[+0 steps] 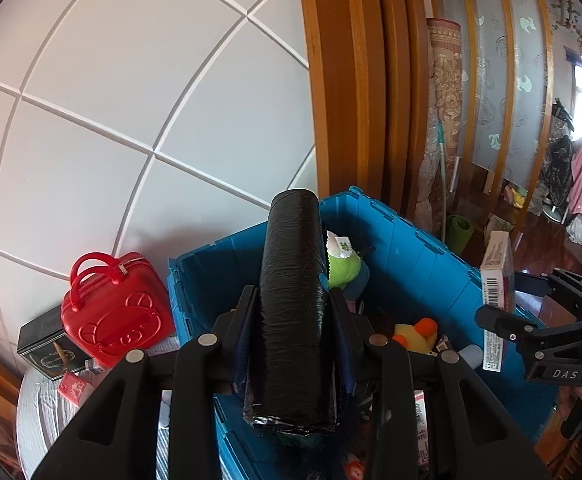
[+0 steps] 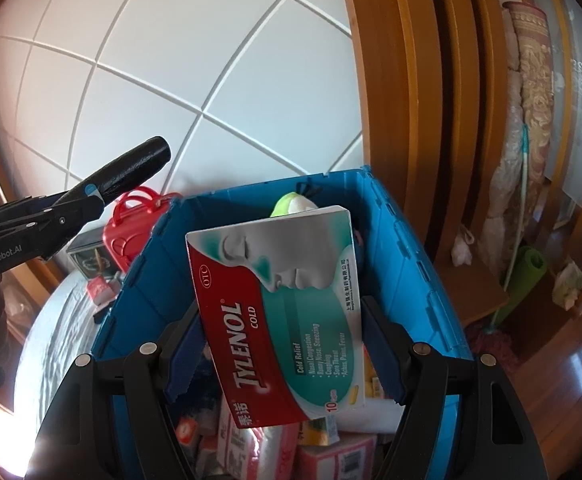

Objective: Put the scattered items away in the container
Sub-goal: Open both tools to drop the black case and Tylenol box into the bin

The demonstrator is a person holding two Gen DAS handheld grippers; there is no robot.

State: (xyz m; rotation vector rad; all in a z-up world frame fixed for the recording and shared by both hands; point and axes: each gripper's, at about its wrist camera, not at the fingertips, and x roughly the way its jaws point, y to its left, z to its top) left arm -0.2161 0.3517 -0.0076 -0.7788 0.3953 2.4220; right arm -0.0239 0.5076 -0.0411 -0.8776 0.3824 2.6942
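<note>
Blue bin open-topped, floor crowded with boxes and plush toys, red case beside its left wall

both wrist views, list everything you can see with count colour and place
container: one, blue, on the table by the white wall
bag roll: one, black, held over the container
Tylenol box: one, red, teal and white, held over the container
plush toys: at least two, green and yellow-orange, inside the container
small case: one, red, left of the container
dark box: one, black, beside the small case
left gripper: shut on the bag roll
right gripper: shut on the Tylenol box
</note>
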